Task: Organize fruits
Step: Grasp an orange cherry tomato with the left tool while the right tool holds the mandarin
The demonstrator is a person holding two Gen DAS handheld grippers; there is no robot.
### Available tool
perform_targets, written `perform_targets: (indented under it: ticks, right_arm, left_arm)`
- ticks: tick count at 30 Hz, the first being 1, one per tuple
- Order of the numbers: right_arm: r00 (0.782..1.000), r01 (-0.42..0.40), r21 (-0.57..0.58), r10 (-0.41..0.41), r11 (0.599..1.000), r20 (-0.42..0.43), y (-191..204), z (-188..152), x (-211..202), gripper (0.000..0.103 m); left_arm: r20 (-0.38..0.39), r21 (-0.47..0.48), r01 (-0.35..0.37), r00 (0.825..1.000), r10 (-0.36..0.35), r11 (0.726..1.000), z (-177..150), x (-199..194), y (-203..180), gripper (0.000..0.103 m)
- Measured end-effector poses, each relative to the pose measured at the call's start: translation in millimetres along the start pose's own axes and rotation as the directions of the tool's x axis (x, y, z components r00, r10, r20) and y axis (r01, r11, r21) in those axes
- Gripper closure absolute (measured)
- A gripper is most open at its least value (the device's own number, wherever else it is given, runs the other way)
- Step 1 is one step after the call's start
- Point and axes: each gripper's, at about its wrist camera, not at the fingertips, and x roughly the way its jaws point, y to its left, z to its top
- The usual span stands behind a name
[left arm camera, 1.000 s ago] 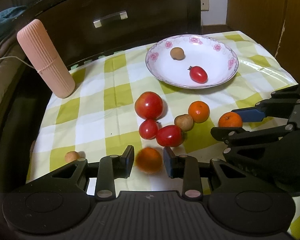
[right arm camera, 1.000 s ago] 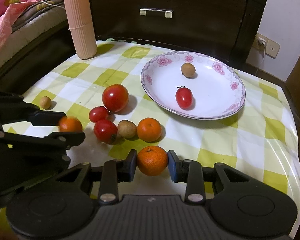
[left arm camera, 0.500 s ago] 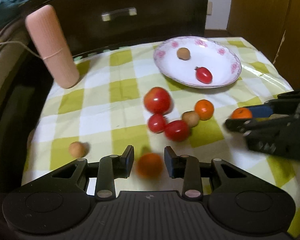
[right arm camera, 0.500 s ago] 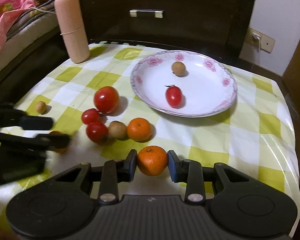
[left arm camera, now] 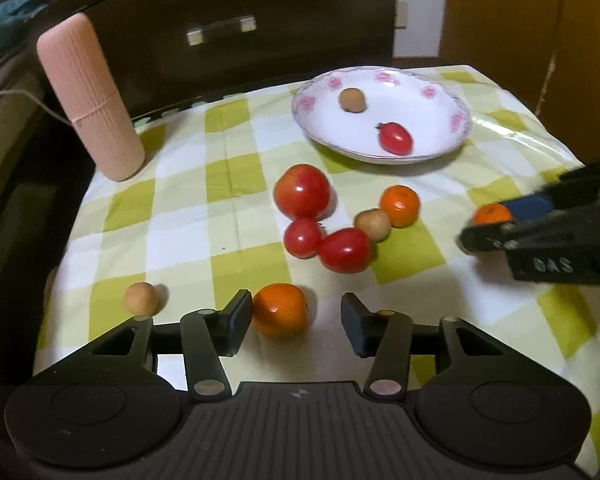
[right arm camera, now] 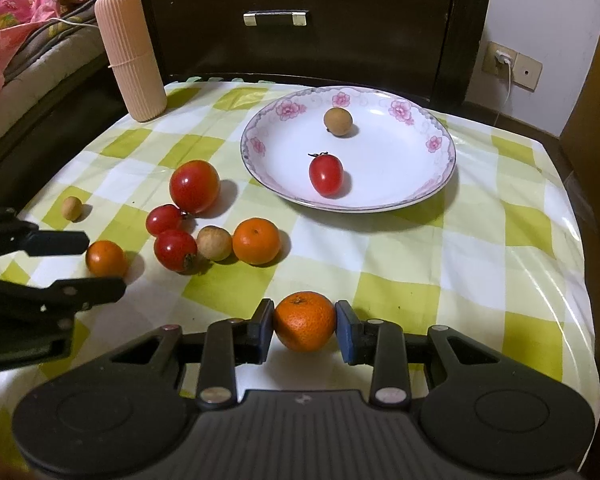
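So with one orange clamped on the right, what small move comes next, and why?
Probably carry the right gripper with its orange to the plate, which already holds a small tomato. The left gripper jaws are opening around another orange.

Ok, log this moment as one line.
left gripper: opening, mandarin between, unpressed | right gripper: shut on orange | plate: two fruits

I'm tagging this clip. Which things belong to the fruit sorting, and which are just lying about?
Job:
plate
tomatoes
oranges
brown fruits
right claw, shut on orange
left claw, opening around orange

Lying about:
pink case
drawer
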Motion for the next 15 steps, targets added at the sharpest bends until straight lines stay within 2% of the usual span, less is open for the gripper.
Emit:
perform_targets:
  ticks: [2, 5, 7, 8, 15]
  right_arm:
    - [1.000, -0.003, 0.005, 0.003, 1.000, 0.000, -1, 1, 1, 0.072]
    - [1.000, -0.010, 0.017, 0.010, 1.000, 0.004, -3, 3, 0, 0.072]
    - [1.000, -0.013, 0.020, 0.013, 1.000, 0.014, -3, 4, -2, 0.072]
    - [1.000, -0.014, 0.023, 0.014, 1.000, 0.019, -3, 5, -3, 0.072]
    - [1.000, -0.018, 0.045, 0.017, 0.999, 0.026, -6, 9, -4, 0.072]
  left_arm:
    - [-0.012, -0.021, -0.012, 1.000, 0.012, 1.000, 2, 5, 4, 0.047]
    - [-0.035, -0.025, -0.040, 0.999, 0.039, 0.999, 5, 12, 6, 0.054]
    - [-0.060, -0.027, -0.035, 0.998, 0.033, 0.999, 5, 17, 5, 0.065]
    - [-0.077, -0.022, -0.034, 0.997, 0.032, 0.999, 4, 19, 3, 0.067]
    - [-0.074, -0.030, -0.040, 0.997, 0.038, 0.999, 10, 25, 2, 0.070]
